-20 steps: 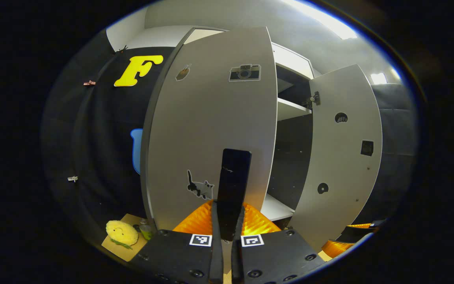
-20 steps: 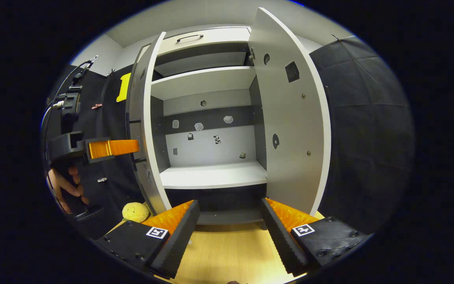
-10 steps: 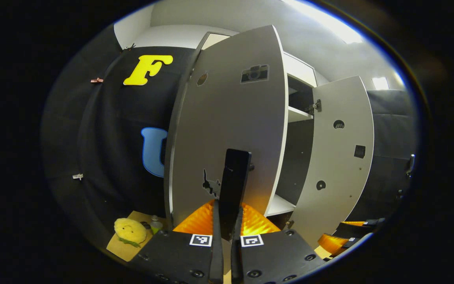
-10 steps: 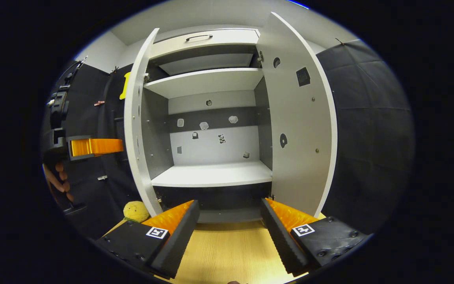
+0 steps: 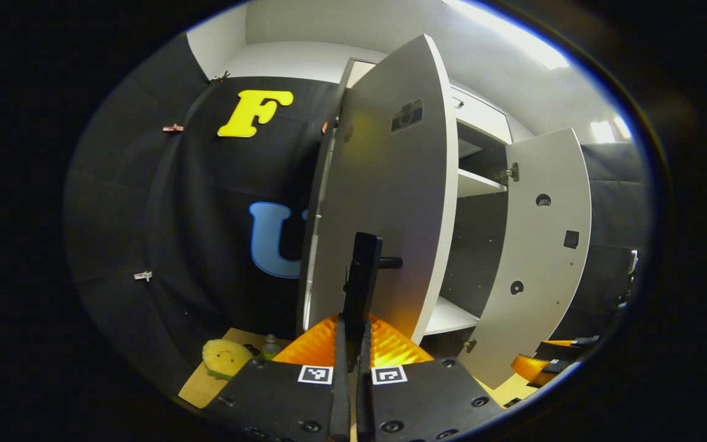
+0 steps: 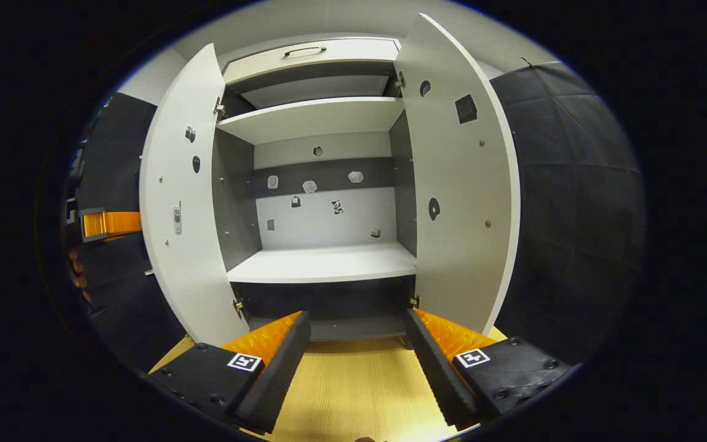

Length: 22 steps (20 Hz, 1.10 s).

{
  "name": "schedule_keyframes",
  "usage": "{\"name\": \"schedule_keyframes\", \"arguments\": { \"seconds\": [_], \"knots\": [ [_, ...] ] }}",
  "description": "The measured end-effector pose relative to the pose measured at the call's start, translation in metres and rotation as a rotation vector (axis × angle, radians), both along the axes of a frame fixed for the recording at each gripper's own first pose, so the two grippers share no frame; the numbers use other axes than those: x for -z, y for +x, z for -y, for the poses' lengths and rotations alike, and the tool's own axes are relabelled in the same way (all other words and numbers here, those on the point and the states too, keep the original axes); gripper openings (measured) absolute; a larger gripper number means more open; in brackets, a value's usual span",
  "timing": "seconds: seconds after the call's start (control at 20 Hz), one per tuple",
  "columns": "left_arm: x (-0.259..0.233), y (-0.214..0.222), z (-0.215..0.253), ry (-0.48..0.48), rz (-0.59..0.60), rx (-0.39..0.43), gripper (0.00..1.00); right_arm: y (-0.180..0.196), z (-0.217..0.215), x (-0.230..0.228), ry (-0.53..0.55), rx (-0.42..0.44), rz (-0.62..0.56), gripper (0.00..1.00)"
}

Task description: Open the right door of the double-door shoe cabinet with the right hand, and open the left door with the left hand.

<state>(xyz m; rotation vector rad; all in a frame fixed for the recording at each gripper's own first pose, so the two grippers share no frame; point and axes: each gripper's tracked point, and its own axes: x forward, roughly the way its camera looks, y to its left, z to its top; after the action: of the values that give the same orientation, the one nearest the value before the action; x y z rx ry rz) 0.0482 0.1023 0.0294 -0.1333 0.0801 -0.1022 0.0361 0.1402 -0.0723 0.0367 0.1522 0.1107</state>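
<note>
Shoe cabinet [image 6: 323,264] stands on the wooden floor [image 6: 353,393], both doors swung wide. The left gripper [image 5: 353,344] has its fingers clamped on the black handle [image 5: 363,282] of the left door [image 5: 384,202]. The right gripper [image 6: 356,356] hangs before the shelves, fingers spread and empty, near the right door [image 6: 458,196].

No legible txt or labels
</note>
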Motion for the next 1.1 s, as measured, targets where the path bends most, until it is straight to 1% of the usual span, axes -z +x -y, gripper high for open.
{"name": "schedule_keyframes", "arguments": {
  "seconds": [0.2, 0.25, 0.3, 0.35, 0.4, 0.5, 0.55, 0.7, 0.8, 1.0, 1.05, 1.1],
  "knots": [
    [0.0, -0.002, -0.062, 0.027, -0.016, -0.139, 0.05, 0.005, -0.005, -0.006, 0.0, -0.002, 0.012, 0.98],
    [0.0, -0.003, -0.068, 0.002, -0.018, -0.121, 0.05, 0.006, -0.005, -0.008, -0.003, -0.001, 0.013, 0.98],
    [-0.001, -0.006, -0.058, -0.061, -0.02, -0.073, 0.05, 0.007, -0.003, -0.01, -0.008, 0.002, 0.014, 0.98],
    [-0.001, -0.007, -0.053, -0.097, -0.023, -0.065, 0.05, 0.007, -0.001, -0.011, -0.014, 0.006, 0.013, 0.98],
    [-0.001, -0.007, -0.054, -0.081, -0.024, -0.072, 0.05, 0.007, -0.001, -0.012, -0.02, 0.009, 0.01, 0.98],
    [0.001, -0.016, -0.057, -0.001, -0.031, -0.1, 0.05, 0.009, 0.003, -0.018, -0.034, 0.017, 0.008, 0.98],
    [0.001, -0.023, -0.056, 0.022, -0.033, -0.102, 0.05, 0.006, 0.011, -0.021, -0.039, 0.019, 0.016, 0.99],
    [-0.002, -0.046, -0.047, 0.035, -0.043, -0.114, 0.05, 0.006, 0.02, -0.033, -0.041, 0.021, 0.042, 0.99],
    [-0.007, -0.064, -0.038, 0.051, -0.038, -0.15, 0.05, 0.005, 0.031, -0.038, -0.028, 0.008, 0.045, 0.98],
    [-0.013, -0.082, 0.01, 0.053, -0.005, -0.154, 0.05, 0.0, 0.049, -0.052, -0.008, -0.033, 0.051, 0.98],
    [-0.012, -0.085, 0.022, 0.061, -0.003, -0.156, 0.07, -0.003, 0.055, -0.056, -0.007, -0.041, 0.057, 0.98],
    [-0.008, -0.086, 0.034, 0.066, -0.006, -0.16, 0.15, -0.007, 0.06, -0.061, -0.004, -0.047, 0.066, 0.98]
  ]
}}
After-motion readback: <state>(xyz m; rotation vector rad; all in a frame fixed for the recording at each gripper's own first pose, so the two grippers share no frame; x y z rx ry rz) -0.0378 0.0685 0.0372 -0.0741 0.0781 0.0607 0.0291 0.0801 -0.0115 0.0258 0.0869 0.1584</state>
